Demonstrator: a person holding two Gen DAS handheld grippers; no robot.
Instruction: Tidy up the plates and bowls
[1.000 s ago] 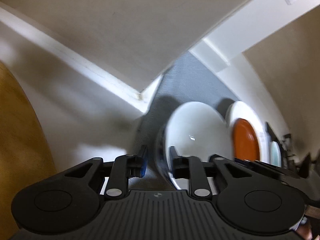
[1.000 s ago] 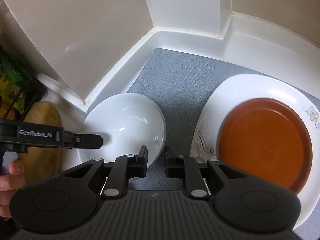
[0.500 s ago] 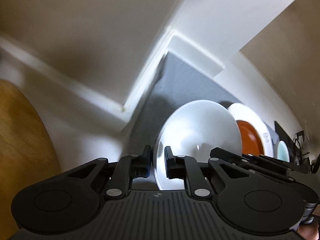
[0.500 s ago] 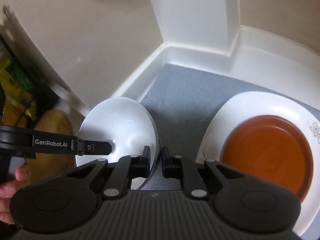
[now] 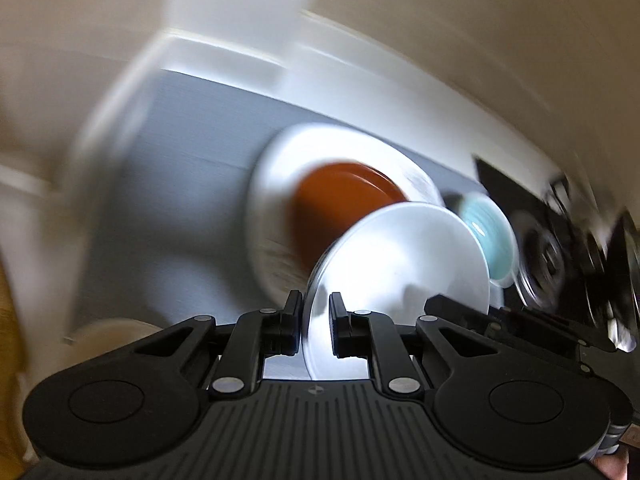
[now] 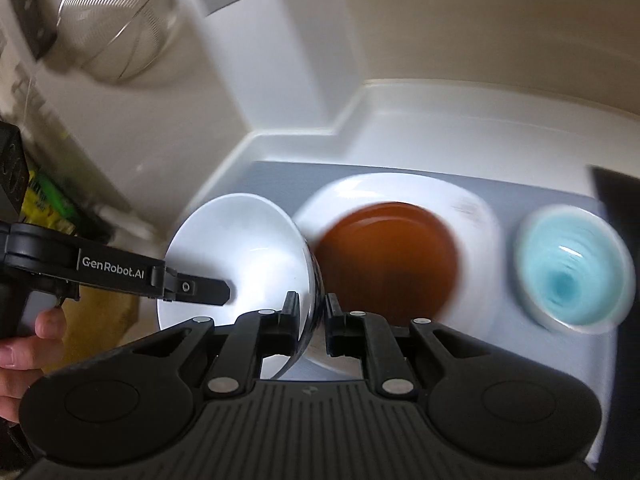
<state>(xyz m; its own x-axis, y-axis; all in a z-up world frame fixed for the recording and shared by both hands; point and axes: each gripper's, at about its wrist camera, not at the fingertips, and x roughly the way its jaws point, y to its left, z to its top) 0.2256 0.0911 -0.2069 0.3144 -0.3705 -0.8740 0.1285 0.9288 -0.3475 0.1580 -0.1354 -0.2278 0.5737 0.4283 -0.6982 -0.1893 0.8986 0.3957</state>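
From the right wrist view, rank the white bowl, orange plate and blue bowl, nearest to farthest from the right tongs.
1. White bowl, rim between the right tongs, left side.
2. Orange plate, just beyond, centre.
3. Blue bowl, far right.

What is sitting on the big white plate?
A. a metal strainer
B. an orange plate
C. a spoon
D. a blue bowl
B: the orange plate lies on the big white plate, while the blue bowl stands beside it on the gray mat.
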